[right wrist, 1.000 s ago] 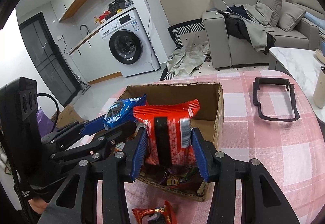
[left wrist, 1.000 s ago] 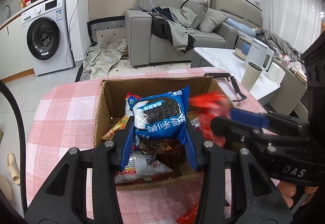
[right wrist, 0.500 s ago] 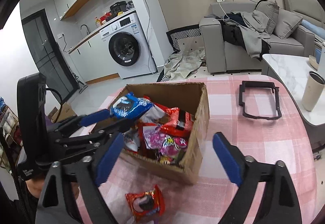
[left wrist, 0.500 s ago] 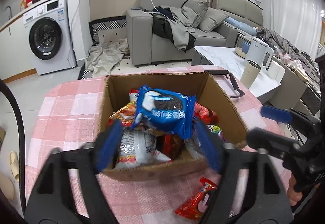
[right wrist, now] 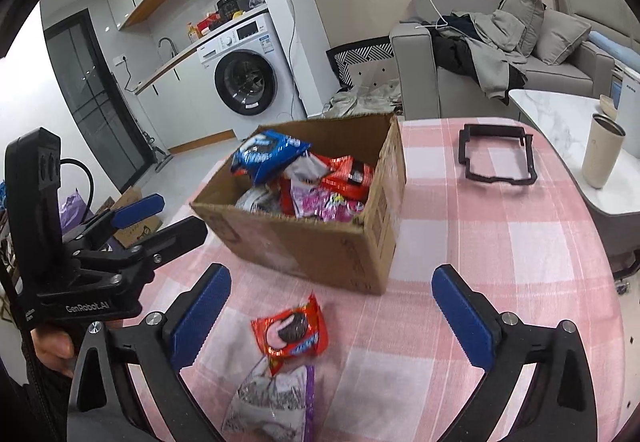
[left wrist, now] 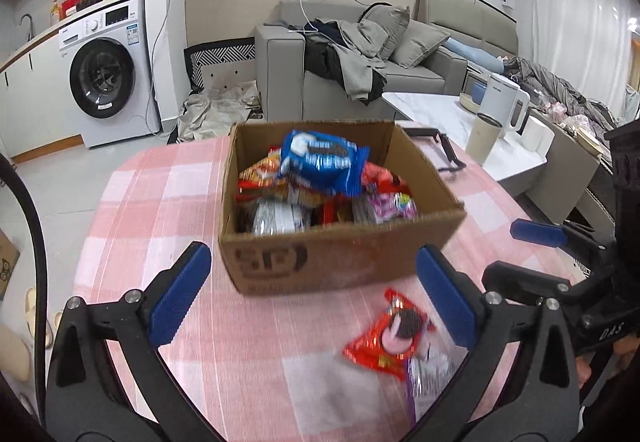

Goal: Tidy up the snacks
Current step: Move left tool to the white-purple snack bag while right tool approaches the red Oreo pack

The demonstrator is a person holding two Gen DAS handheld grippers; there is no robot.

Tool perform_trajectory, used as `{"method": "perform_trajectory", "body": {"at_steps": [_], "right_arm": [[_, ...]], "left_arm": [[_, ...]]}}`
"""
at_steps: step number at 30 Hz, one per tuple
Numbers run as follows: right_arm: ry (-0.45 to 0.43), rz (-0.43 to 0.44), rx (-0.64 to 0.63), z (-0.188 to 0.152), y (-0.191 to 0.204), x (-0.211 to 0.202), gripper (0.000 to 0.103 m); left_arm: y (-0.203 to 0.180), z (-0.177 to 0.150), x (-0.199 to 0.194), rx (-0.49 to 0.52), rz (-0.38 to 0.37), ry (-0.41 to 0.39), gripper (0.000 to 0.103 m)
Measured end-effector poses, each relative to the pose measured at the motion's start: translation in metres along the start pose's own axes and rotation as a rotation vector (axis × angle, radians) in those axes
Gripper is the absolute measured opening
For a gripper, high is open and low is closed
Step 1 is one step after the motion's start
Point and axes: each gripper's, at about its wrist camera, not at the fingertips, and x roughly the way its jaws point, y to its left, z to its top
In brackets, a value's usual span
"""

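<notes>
A cardboard box point(left wrist: 340, 262) point(right wrist: 320, 246) stands on the pink checked tablecloth, filled with snack packs. A blue Oreo pack point(left wrist: 320, 161) point(right wrist: 268, 153) lies on top of the pile, with a red pack point(right wrist: 348, 173) beside it. On the cloth in front of the box lie a red Oreo pack point(left wrist: 388, 338) point(right wrist: 290, 330) and a clear purple-edged pack point(right wrist: 272, 402) point(left wrist: 428, 374). My left gripper point(left wrist: 312, 298) is open and empty, just short of the box. My right gripper point(right wrist: 332, 314) is open and empty above the loose packs.
A black plastic frame point(right wrist: 496, 153) lies on the cloth to the right of the box. A beige cup point(right wrist: 602, 149) and a white kettle point(left wrist: 502, 101) stand on a white side table beyond the edge. A sofa and a washing machine are behind.
Both grippers opened and let go of the blue Oreo pack and the red pack into the box. Both then drew back toward me, away from the box.
</notes>
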Motion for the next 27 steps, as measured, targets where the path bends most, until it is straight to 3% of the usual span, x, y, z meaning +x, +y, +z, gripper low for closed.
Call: {"method": "perform_trajectory", "body": {"at_steps": [8,27], "right_arm": [[0.041,-0.011,0.022,-0.028,-0.004,0.002,0.102],[0.100,-0.066,0.066,-0.047,-0.032,0.009,0.102]], "left_arm": [[-0.005,-0.040,-0.014,-0.008,-0.014,0.049,0.102],[-0.058,-0.105,0.006,0.023,-0.174,0.200,0.102]]}}
